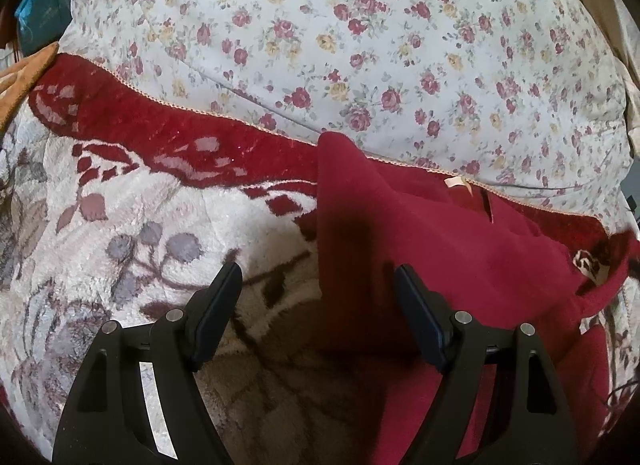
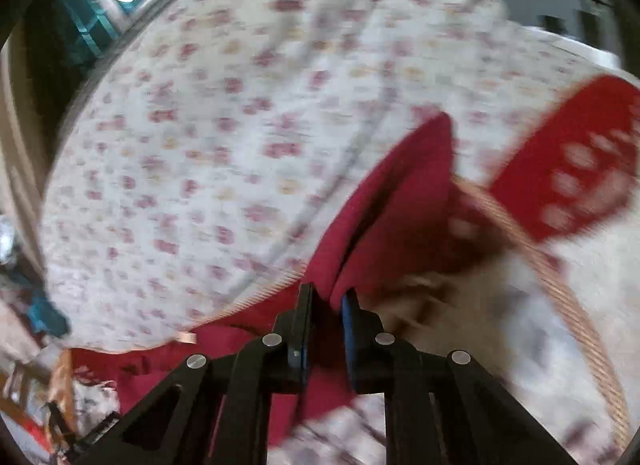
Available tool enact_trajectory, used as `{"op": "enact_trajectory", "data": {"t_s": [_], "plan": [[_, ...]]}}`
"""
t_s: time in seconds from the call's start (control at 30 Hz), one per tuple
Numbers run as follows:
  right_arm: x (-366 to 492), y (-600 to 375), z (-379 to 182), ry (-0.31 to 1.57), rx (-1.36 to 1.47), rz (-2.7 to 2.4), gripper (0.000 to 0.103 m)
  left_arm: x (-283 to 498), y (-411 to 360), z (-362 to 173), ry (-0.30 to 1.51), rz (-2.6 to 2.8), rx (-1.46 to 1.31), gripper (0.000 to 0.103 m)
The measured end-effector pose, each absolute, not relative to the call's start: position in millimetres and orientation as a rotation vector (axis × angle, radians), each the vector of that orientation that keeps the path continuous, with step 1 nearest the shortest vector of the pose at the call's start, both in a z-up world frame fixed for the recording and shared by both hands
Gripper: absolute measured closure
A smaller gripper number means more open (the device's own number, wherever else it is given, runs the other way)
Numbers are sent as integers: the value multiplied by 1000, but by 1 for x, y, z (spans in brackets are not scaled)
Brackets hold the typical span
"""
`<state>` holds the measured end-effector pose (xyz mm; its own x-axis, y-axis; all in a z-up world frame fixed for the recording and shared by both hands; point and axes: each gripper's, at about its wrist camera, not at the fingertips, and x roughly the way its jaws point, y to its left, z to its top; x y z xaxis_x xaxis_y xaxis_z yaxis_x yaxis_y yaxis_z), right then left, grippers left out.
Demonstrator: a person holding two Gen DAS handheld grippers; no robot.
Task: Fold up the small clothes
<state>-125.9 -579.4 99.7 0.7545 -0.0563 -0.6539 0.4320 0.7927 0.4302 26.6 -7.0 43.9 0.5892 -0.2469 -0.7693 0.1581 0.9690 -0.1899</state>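
The dark red garment (image 1: 440, 233) lies on the plush blanket (image 1: 140, 225), its far corner overlapping the blanket's trim onto the floral sheet (image 1: 360, 45). In the right wrist view the right gripper (image 2: 327, 305) pinches a fold of the garment (image 2: 384, 201) between nearly closed fingers, lifting it into a ridge. The left gripper (image 1: 316, 285) hangs wide apart and empty above the garment's left edge, holding nothing. The right view is blurred, suggesting quick motion. My worry: with only one pinch point, the cloth may bunch or slip free, and the fuzzy blanket could drag the lower layer, skewing the fold.
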Motion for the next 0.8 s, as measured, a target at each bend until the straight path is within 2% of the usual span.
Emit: {"op": "enact_trajectory", "data": {"t_s": [0.03,0.13,0.23,0.4,0.47,0.63,0.8], "plan": [[-134,-583,90,732,577,-351,88,26,-6,45,909,-235,-107,23],[-148,-590,67,902,485,-503,58,26,2,48,907,-224,-135,23],[-157,-567,84,852,428,-457,54,28,9,48,913,-215,-161,23],[-112,-509,101,846,379,-196,50,34,17,42,945,-236,-228,23],[-89,-481,99,865,382,-88,34,36,18,40,955,-246,-251,23],[-38,-412,68,976,260,-13,33,41,19,38,974,-253,-268,23],[-39,-376,64,1011,250,139,33,38,14,37,1006,-314,-278,23]]}}
